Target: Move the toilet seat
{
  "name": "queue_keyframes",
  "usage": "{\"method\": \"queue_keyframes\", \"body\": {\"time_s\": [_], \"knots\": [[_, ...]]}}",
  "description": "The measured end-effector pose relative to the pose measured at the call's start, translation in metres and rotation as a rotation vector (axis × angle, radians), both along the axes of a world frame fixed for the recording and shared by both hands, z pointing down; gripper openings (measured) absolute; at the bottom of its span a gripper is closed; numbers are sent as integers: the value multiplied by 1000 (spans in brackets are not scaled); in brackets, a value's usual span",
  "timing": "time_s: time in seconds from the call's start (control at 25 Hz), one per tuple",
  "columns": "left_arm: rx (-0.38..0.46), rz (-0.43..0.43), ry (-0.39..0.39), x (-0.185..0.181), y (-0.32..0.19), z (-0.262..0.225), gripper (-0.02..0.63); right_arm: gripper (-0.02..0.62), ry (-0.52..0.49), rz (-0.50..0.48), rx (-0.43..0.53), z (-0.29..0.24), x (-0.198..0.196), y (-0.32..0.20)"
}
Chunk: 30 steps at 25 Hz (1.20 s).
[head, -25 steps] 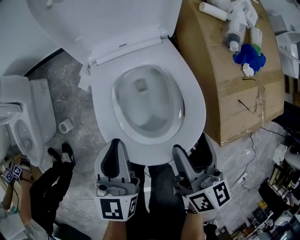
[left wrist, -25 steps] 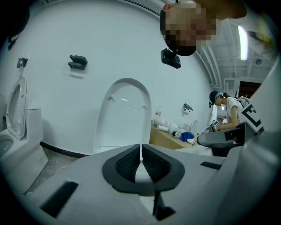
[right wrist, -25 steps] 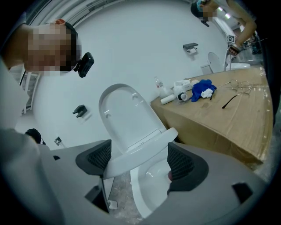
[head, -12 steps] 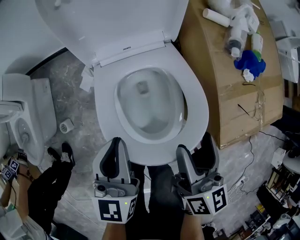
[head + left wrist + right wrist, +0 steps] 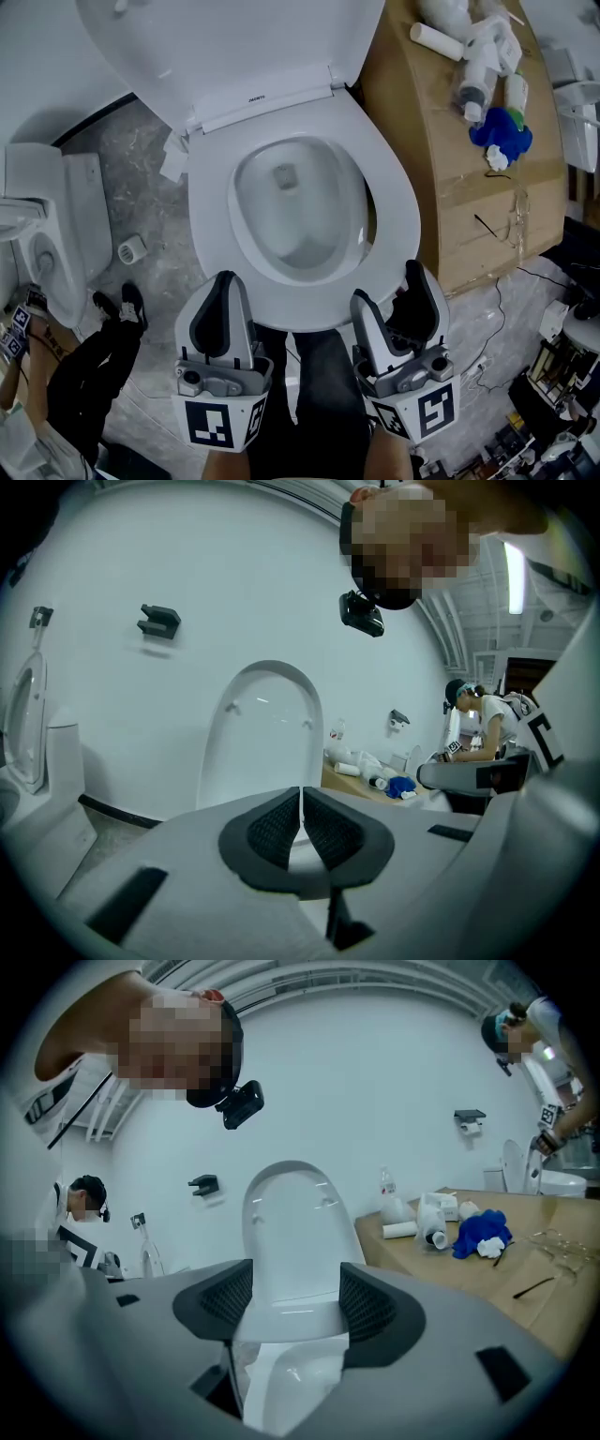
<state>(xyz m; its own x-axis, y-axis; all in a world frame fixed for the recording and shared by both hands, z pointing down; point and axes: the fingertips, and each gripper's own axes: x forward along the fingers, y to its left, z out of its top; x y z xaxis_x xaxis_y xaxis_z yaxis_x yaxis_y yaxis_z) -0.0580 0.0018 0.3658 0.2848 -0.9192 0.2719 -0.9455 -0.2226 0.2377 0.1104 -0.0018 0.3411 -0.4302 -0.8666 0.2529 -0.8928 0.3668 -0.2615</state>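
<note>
A white toilet stands below me with its seat point(image 5: 394, 216) lying down on the bowl and its lid point(image 5: 234, 37) tipped up at the back. My left gripper point(image 5: 221, 286) hovers at the seat's front left edge, shut and empty; in the left gripper view its pads point(image 5: 281, 829) meet with the lid point(image 5: 262, 733) beyond them. My right gripper point(image 5: 392, 302) sits at the seat's front right edge. Its jaws are closing with the seat's rim point(image 5: 291, 1321) between them, one jaw over the seat and one beside it, and a gap still shows at the pads point(image 5: 367, 1305).
A large cardboard box point(image 5: 450, 187) stands tight against the toilet's right side, carrying bottles and a blue cloth point(image 5: 502, 127). Another white toilet point(image 5: 47, 234) stands at the left. A person's legs and shoes point(image 5: 122, 309) are on the floor at the lower left. Cables lie at the right.
The right gripper's jaws have narrowed around the seat's front right edge. Both grippers have sunk a little towards the bottom of the head view. The seat and lid have not moved.
</note>
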Motion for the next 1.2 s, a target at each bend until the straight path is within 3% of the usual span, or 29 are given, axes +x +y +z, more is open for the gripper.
{"method": "queue_keyframes", "body": {"time_s": [0.24, 0.92, 0.96, 1.0, 1.04, 1.2], "knots": [[11, 10, -16, 0, -4, -5, 18, 230, 40, -56, 22, -7, -9, -3], [46, 4, -17, -7, -18, -21, 11, 173, 97, -102, 62, -25, -18, -21], [49, 2, -16, -8, -20, -22, 11, 163, 106, -84, 64, -26, -15, -23], [52, 0, -14, -9, -21, -24, 11, 80, 115, -60, 67, -27, -10, -25], [55, -1, -13, -10, -22, -25, 11, 44, 120, -42, 69, -27, -6, -27], [58, -4, -6, -12, -27, -29, 11, 38, 134, -32, 79, -30, 0, -36]]}}
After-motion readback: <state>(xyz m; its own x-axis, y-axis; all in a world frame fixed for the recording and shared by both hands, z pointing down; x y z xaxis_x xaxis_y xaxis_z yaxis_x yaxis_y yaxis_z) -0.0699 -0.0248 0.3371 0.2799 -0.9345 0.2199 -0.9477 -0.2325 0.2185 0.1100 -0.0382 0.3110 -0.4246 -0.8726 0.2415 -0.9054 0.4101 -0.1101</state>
